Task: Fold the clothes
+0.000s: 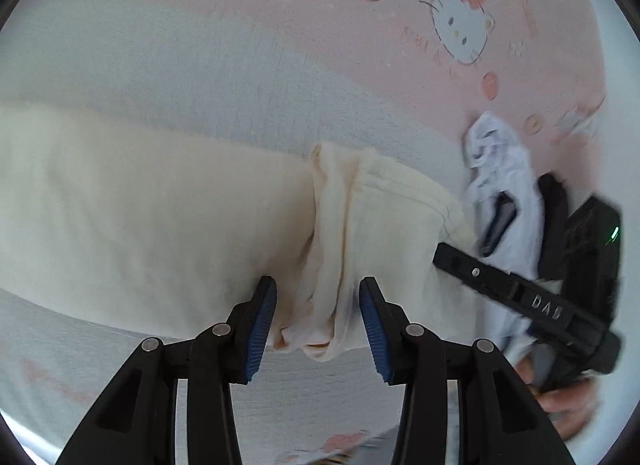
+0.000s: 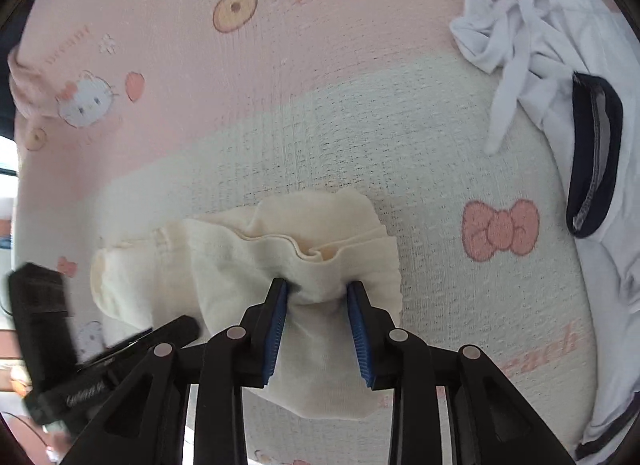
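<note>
1. The bedspread (image 2: 280, 105), pink and pale with cartoon cats and bows, is carrying everything; no edge or corner of it is showing clearly in either view, so places can only be given against its print.
2. The cream garment (image 1: 140, 217) is lying stretched across the pale band of the bedspread, its long axis running from side to side in the left view, with one end bunched up.
3. A white garment with a dark collar (image 2: 560, 65) is lying crumpled well apart, towards the upper right of the right view, beyond the pink bow.
4. The right gripper (image 2: 316, 301) is pinching a bunched end of the cream garment, with cloth pressed between its blue pads and spilling out on both sides.
5. The left gripper (image 1: 318, 305) is standing over a gathered ridge of the same garment; the folds are passing between its fingers, though I cannot tell whether the pads are actually pressing on them.
6. As I judge it, both grippers are sitting close together at one end, so the fold will be turning on carrying that end along the long axis towards the far, flat end.
</note>
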`<state>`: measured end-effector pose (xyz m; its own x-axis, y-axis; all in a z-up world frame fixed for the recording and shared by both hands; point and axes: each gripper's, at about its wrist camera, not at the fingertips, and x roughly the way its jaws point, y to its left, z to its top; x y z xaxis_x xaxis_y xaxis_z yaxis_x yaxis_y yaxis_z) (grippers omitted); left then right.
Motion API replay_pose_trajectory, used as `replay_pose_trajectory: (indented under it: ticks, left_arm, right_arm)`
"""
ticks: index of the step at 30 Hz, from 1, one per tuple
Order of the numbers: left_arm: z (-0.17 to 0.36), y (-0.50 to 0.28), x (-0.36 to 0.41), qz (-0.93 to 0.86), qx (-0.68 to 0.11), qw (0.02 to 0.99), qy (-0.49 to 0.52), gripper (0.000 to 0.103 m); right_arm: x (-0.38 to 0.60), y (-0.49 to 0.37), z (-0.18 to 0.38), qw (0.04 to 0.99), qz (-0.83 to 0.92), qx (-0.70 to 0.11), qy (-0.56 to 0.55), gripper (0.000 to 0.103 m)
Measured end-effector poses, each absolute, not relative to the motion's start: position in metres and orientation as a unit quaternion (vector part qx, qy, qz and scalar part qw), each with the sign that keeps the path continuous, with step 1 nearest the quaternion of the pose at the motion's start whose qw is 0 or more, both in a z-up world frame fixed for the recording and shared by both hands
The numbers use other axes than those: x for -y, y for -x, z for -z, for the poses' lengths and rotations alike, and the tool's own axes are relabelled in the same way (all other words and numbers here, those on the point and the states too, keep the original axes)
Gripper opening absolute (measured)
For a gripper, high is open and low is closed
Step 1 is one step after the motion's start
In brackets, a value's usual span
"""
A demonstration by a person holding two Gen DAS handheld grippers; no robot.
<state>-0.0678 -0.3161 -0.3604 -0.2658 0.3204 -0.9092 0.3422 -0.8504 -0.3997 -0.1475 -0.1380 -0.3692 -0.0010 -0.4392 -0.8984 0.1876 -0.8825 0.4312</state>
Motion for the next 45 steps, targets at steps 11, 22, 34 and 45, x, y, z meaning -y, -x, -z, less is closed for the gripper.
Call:
replay_pose_trajectory:
  ticks: [11, 22, 34, 45]
  left_arm:
    - [0.301, 0.076, 0.278, 0.823, -0.124, -0.025, -0.553, 0.039]
    - [0.347, 0.091, 0.283, 0.803, -0.097, -0.007, -0.588, 0.024]
    - [0.361, 0.074, 0.323, 0.804, -0.148, -0.044, -0.574, 0.024]
    - [0.365, 0.076, 0.317, 0.816, -0.149, -0.043, -0.556, 0.024]
  right_arm:
    - [0.075, 0.134, 0.383, 0.310, 0.693, 0.250, -0.601, 0.054]
    - [0.016, 0.111, 0.415, 0.291, 0.660, 0.412, -0.557, 0.066]
    - [0.080, 0.125, 0.433, 0.326, 0.648, 0.413, -0.551, 0.072]
    - [0.091, 0.122, 0.396, 0.327, 0.652, 0.416, -0.542, 0.051]
